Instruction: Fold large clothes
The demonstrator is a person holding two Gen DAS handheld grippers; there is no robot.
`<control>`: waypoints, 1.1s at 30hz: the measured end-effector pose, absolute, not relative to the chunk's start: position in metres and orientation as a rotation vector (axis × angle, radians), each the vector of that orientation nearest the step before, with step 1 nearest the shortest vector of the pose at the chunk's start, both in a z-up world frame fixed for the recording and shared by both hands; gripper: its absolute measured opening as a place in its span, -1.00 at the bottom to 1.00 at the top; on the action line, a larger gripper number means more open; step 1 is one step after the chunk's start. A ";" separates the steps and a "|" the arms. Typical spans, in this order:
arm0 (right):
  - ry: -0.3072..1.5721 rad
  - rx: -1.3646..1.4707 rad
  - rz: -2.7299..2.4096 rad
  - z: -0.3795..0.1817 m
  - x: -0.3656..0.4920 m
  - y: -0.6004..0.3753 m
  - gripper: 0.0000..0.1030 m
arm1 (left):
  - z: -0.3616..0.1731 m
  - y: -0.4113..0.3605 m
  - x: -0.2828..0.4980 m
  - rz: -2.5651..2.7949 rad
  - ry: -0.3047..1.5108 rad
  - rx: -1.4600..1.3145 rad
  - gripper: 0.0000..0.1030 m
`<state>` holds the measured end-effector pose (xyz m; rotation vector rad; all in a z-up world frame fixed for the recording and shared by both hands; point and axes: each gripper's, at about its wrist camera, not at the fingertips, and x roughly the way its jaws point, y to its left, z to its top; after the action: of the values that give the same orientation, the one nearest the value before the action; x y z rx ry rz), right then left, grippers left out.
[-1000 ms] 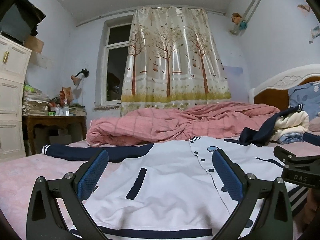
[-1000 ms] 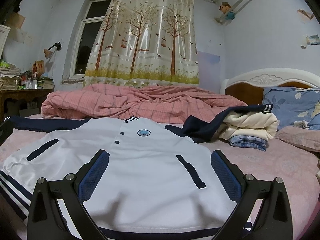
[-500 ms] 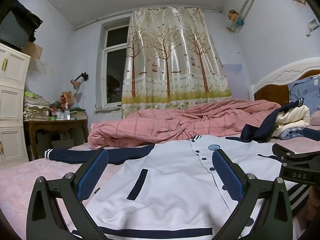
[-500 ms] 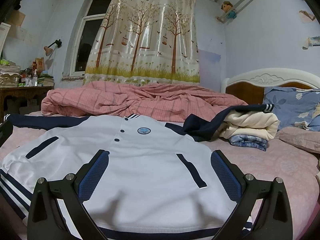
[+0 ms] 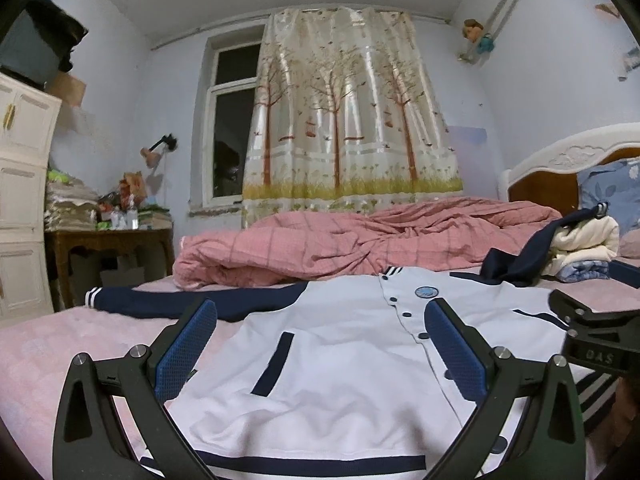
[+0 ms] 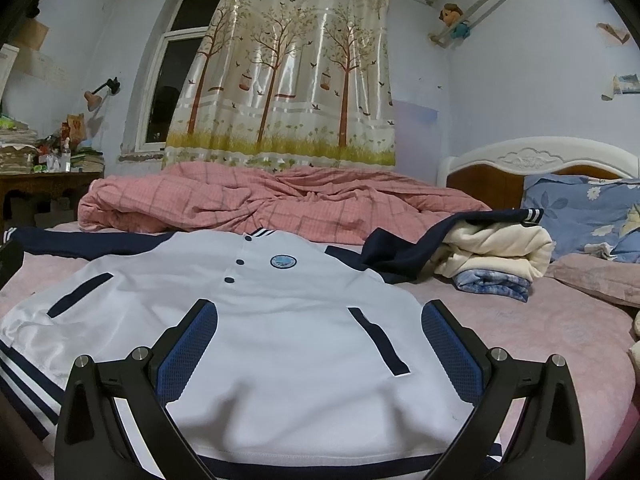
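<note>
Left wrist view: my left hand-held gripper [image 5: 320, 340] and right hand-held gripper [image 6: 320, 344] gape empty above the varsity jacket [image 6: 280, 320] spread on the bed [image 6: 560, 340]; next, pinch its hem.

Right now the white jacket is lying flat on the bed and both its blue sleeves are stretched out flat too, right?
Not quite. The jacket does lie flat on the bed, but only one sleeve is stretched flat. The other sleeve is draped up over a pile of folded clothes, as the right wrist view shows.
</note>
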<state>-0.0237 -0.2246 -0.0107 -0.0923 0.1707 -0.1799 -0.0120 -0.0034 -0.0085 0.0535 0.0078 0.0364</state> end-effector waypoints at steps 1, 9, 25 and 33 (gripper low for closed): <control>0.166 -0.095 -0.180 -0.011 -0.025 -0.224 1.00 | -0.009 -0.004 -0.012 0.039 0.010 0.053 1.00; 0.188 -0.082 -0.172 -0.008 -0.024 -0.225 1.00 | -0.006 -0.008 -0.016 -0.005 0.003 0.071 0.88; 0.310 -0.016 -0.047 -0.001 -0.078 -0.245 0.99 | 0.007 0.005 -0.080 -0.033 0.039 0.111 0.88; 0.343 -0.126 0.015 -0.019 -0.100 -0.238 0.95 | -0.026 0.002 -0.093 -0.046 0.120 0.186 0.88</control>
<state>-0.1002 -0.2378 -0.0191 -0.1262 0.3434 0.0147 -0.0931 0.0018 -0.0257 0.1860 0.1199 -0.0462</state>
